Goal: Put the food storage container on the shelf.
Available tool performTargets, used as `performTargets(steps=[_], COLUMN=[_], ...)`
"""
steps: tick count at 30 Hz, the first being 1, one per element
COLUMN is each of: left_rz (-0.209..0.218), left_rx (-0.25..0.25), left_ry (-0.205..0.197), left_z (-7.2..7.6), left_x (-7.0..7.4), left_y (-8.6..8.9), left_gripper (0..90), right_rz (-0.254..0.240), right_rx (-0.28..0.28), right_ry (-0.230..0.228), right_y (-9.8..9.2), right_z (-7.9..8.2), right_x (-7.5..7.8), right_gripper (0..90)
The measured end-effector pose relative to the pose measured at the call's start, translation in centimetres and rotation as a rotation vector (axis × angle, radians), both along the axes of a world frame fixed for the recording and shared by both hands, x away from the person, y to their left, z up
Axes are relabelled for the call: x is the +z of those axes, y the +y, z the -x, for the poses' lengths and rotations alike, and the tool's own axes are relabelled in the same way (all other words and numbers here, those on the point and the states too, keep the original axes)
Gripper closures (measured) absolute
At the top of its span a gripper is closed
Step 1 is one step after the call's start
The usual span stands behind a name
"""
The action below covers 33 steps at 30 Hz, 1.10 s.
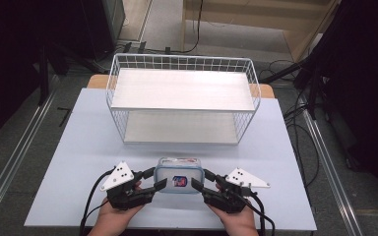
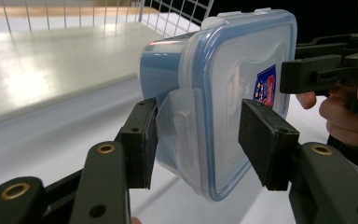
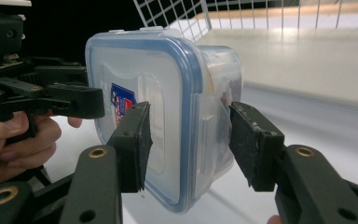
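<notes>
Gripping jaws (close-up) on container (image 2: 223, 93); overhead, rack (image 1: 182, 96)

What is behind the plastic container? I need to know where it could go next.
Behind the container stands a white wire rack with two pale shelves, both bare where visible. The upper shelf covers the back of the lower shelf.

Clear glossy plastic box (image 1: 178, 175), blue-rimmed lid; white wire rack (image 1: 181, 98) with matt boards; matt black pads (image 2: 265, 142).
</notes>
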<state>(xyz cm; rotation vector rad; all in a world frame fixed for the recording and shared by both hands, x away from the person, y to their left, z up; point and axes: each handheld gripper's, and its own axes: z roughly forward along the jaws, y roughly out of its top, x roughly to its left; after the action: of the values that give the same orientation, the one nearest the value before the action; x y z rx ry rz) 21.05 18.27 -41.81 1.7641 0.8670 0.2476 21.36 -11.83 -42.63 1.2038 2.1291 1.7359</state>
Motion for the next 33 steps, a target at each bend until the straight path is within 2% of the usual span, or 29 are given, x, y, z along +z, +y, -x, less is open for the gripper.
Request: performTargets(steps=[3,9,14,17,19,26,28,33], left_rz=[0.004,0.014,0.02,0.023,0.031,0.042,0.043,0.04], left_rx=[-0.004,0.005,0.019,0.021,0.029,0.034,0.038,0.036], left_ry=[-0.034,-0.067,-0.102,-0.12,-0.135,-0.166,-0.177,-0.201], left_z=[-0.4,-0.8,-1.3,-1.6,-1.8,-2.4,-2.6,-3.1], left_x=[0.7,1.8,3.0,3.7,4.3,5.5,5.9,7.0], left_y=[-0.2,-0.4,-0.7,-0.8,-1.0,-1.3,-1.3,-1.5], left_gripper=[48.7,48.5,47.3,47.3,47.2,47.1,46.7,46.7], right_rz=[-0.001,-0.008,-0.014,-0.025,-0.032,-0.047,-0.047,-0.06], right_rx=[-0.008,-0.021,-0.039,-0.047,-0.054,-0.071,-0.084,-0.09], right_ry=[-0.038,-0.083,-0.145,-0.152,-0.177,-0.214,-0.238,-0.254], right_y=[-0.2,-0.3,-0.3,-0.4,-0.5,-0.6,-0.6,-0.6], right_z=[-0.3,-0.7,-1.1,-1.3,-1.5,-2.0,-2.2,-2.5], right_x=[0.8,2.0,3.5,4.0,4.7,6.1,6.8,7.4], right_gripper=[50.6,50.5,50.6,50.6,50.5,50.1,50.1,50.1])
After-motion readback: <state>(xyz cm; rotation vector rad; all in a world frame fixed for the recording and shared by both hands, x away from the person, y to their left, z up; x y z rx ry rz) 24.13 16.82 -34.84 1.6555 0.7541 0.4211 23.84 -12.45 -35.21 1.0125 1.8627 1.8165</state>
